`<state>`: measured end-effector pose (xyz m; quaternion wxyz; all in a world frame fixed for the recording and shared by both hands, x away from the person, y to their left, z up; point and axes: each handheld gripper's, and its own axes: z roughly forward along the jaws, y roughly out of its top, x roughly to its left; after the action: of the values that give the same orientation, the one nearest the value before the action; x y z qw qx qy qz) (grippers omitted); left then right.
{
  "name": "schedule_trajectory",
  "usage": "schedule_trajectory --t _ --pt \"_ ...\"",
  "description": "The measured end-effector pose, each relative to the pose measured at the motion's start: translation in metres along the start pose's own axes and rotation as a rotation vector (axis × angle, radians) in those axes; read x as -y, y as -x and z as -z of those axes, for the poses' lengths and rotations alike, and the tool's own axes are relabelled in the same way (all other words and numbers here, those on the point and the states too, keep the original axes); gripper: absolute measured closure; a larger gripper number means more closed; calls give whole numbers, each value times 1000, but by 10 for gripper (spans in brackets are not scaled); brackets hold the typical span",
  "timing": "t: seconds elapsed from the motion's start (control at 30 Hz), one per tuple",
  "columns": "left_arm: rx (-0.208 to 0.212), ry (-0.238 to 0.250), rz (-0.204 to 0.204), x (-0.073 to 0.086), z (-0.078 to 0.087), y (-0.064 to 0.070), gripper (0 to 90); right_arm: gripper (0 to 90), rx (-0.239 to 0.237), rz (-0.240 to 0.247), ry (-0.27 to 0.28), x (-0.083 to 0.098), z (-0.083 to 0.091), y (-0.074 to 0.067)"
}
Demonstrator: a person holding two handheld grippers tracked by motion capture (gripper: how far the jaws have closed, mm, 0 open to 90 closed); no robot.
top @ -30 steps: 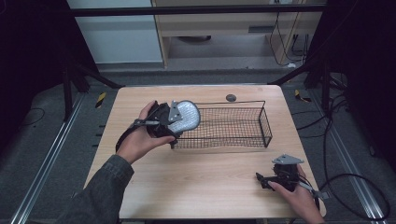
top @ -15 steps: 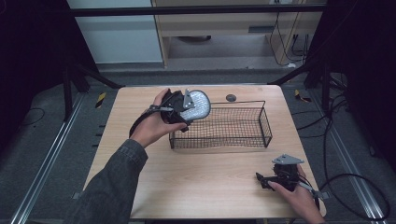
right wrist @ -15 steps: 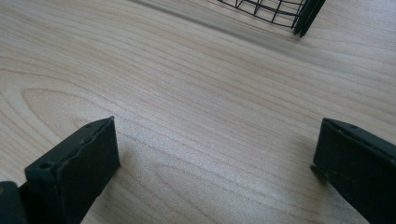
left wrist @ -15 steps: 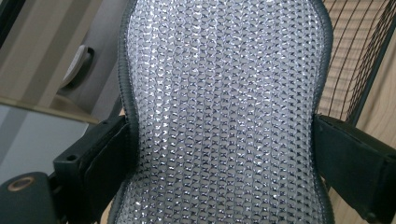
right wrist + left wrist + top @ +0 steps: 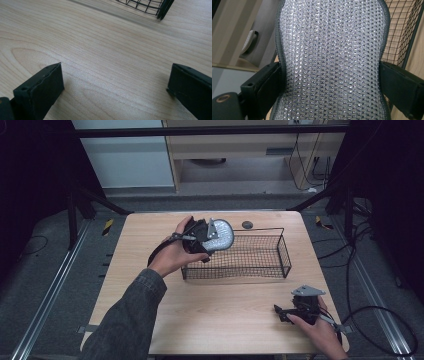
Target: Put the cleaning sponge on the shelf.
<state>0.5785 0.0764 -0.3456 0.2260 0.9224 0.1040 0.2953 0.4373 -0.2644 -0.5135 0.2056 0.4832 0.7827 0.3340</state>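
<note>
- High view: the left gripper (image 5: 204, 239) is held above the far left corner of the wire basket (image 5: 260, 257) and grips a silver pad (image 5: 220, 235) with a dark edge. The pad is over the basket's left end, in the air. The right gripper (image 5: 281, 312) rests on the table (image 5: 220, 315) near the right front corner, well apart from the basket.
- Left gripper view: the pad (image 5: 332, 60) stands between the two black jaws, which press on its left and right edges. Its surface is shiny mesh. The basket (image 5: 399, 30) is behind it, at the right.
- Right gripper view: the jaws are wide apart with nothing between them, low over the bare table (image 5: 105, 50). A corner of the basket (image 5: 150, 6) is at the far side.
</note>
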Motion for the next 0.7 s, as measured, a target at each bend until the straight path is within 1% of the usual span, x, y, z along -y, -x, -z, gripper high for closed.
schedule_trajectory --t 0.07,0.1,0.2,0.23,0.27,0.33,0.4,0.5,0.67,0.7 --pt "6 -5 -7 -1 -3 0 67 3 -1 1 2 0 0 0" --pt "8 -5 -4 -2 -4 1 67 4 -1 1 1 0 0 0" --pt "18 -23 -20 -3 -7 1 67 3 -2 1 1 0 0 0" --pt "17 -17 -17 -3 -9 1 67 3 0 3 1 0 0 0" --pt "21 -32 -22 -3 -11 0 66 3 0 2 1 0 0 0" --pt "19 -43 -30 -2 -15 0 66 3 4 8 2 0 0 1" --pt "27 -58 -39 -2 -18 0 66 3 4 8 2 0 0 0" --pt "32 -56 -58 -3 -19 1 67 3 5 5 2 0 -1 0" --pt "36 -49 -64 -4 -20 1 70 3 8 4 0 -1 -2 0" --pt "37 -50 -71 -4 -21 2 71 3 8 3 0 -1 -2 0"
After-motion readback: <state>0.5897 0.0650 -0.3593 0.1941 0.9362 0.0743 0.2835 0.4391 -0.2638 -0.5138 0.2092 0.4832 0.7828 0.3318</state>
